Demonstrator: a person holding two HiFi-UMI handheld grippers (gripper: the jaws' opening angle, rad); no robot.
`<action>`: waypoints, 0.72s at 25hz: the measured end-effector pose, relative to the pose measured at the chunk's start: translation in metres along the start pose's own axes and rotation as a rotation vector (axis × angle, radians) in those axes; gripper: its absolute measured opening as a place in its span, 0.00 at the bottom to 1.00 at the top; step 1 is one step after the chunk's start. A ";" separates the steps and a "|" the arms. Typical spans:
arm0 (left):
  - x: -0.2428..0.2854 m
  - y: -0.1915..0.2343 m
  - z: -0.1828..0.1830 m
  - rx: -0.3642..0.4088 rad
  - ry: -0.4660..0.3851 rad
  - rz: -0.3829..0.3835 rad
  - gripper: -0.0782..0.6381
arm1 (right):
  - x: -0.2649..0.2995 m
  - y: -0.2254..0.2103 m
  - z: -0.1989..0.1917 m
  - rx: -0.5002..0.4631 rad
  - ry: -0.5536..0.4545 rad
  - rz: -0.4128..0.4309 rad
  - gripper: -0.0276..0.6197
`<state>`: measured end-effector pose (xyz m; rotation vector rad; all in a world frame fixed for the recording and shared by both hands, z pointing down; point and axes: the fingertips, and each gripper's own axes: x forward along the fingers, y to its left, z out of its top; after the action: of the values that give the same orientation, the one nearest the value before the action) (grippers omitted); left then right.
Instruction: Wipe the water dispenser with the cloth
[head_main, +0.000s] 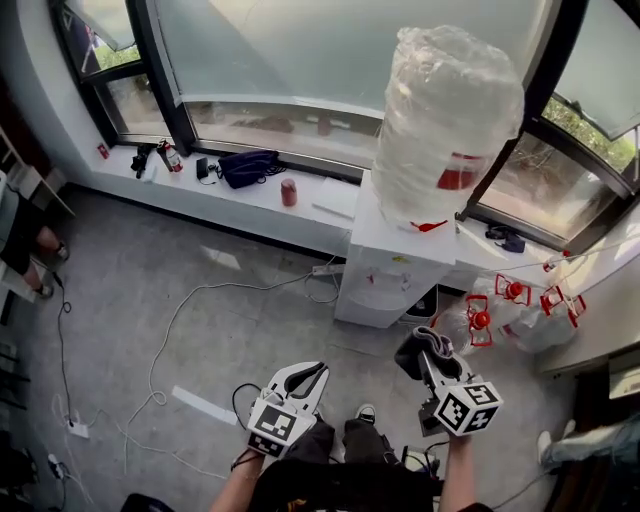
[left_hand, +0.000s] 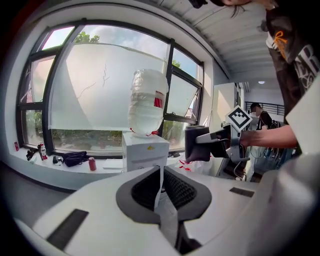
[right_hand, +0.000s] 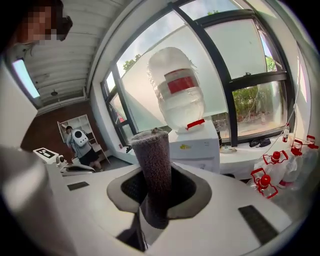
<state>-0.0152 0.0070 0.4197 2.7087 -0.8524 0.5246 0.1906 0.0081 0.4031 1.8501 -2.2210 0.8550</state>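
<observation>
Floor (head_main: 190, 300) of grey concrete lies open before the white box-shaped water dispenser (head_main: 385, 272), which stands against the white windowsill's (head_main: 250, 200) edge. The right gripper (head_main: 432, 358) clamps a rolled dark grey cloth (right_hand: 156, 165); the left gripper's (head_main: 308, 376) jaws are together, empty.

Nubby cloth (right_hand: 156, 172), smooth plastic water dispenser (head_main: 385, 272)

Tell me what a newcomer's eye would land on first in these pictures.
The big film-wrapped water bottle stands upside down on the white water dispenser by the window and dominates the head view. Next comes the right gripper in front of the dispenser, shut on a rolled grey cloth. The left gripper beside it is shut and empty.
</observation>
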 end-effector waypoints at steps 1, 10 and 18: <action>-0.004 -0.007 0.002 -0.008 -0.005 -0.003 0.15 | -0.006 0.006 -0.001 -0.005 0.006 0.012 0.20; -0.007 -0.072 0.014 0.019 -0.024 -0.022 0.15 | -0.056 0.016 -0.021 -0.052 0.018 0.066 0.20; -0.006 -0.152 0.032 0.064 -0.067 -0.025 0.15 | -0.125 -0.006 -0.031 -0.090 -0.022 0.098 0.20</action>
<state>0.0783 0.1198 0.3691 2.8054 -0.8305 0.4665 0.2183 0.1306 0.3756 1.7317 -2.3395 0.7407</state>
